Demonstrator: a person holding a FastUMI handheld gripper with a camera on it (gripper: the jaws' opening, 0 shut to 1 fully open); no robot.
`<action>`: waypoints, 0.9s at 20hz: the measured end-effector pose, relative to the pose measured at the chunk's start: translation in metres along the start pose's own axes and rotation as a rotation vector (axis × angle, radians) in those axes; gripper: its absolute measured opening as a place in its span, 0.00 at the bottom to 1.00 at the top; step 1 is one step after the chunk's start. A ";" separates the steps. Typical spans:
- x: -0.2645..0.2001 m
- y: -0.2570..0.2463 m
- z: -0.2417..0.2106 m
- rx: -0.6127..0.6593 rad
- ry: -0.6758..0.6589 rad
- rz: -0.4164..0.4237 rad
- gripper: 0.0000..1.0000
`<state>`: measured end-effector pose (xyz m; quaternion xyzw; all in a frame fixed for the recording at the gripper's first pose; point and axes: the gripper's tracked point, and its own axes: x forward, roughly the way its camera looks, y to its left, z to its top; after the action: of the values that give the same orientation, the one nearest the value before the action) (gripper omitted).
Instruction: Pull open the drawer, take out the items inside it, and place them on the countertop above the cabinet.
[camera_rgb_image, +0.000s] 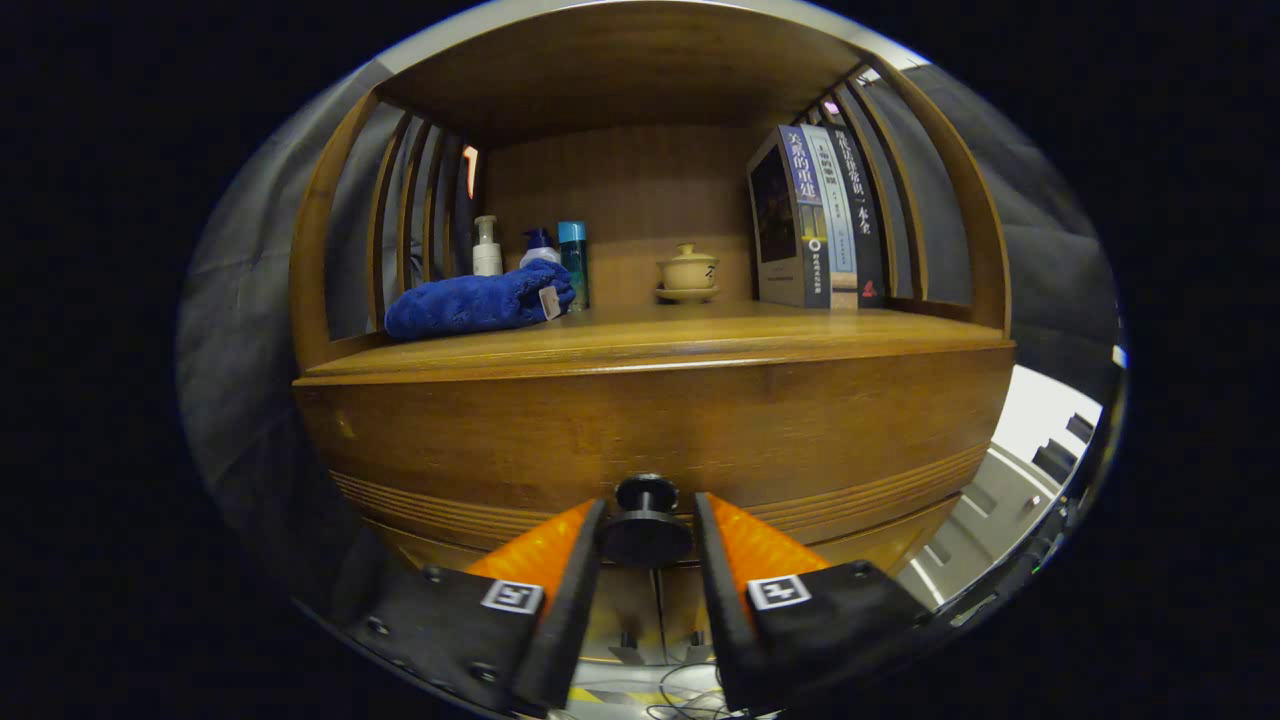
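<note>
A wooden cabinet has a wide drawer front (650, 430) with a black round knob (645, 538) low in its middle. My gripper (648, 505) is right at the drawer, and the knob sits between my two fingers. Both fingers press on the knob's sides, so the gripper is shut on it. The drawer front sits flush with the cabinet, and its inside is hidden. Above it runs the wooden countertop (700, 335). A folded blue towel (475, 300) lies on the countertop's left part.
At the back of the countertop stand a white pump bottle (486, 247), a blue-capped bottle (539, 245) and a teal bottle (573, 255). A lidded tea cup (687, 272) sits mid-back, with upright books (815, 215) on the right. Slatted wooden sides and a roof enclose the shelf.
</note>
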<state>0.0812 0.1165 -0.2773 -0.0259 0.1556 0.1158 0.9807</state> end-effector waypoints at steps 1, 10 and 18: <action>0.007 -0.001 -0.002 -0.003 -0.001 0.000 0.56; -0.018 -0.001 -0.009 -0.006 0.004 -0.028 0.43; -0.066 0.000 -0.019 -0.008 0.021 -0.015 0.42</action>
<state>0.0141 0.1005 -0.2751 -0.0324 0.1652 0.1087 0.9797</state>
